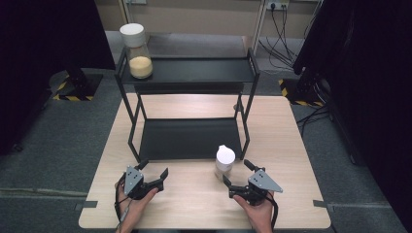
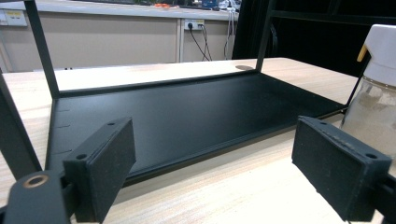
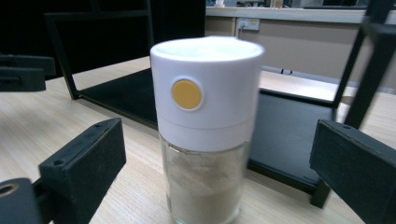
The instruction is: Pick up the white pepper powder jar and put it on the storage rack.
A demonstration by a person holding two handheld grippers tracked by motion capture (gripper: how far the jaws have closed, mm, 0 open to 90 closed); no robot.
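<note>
Right tongs [image 3: 212, 186] spread around shaker [image 3: 205, 121], probably clear, rack [image 3: 285, 126] edge behind

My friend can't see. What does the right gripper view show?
A glass jar with a white lid and a round yellow button stands on a wooden table, between the open right gripper jaws. A black shelf rack stands behind it.

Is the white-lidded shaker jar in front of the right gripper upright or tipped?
Upright. The shaker jar stands on its glass base on the table, white lid on top, between the open jaws of the right gripper, untouched.
</note>
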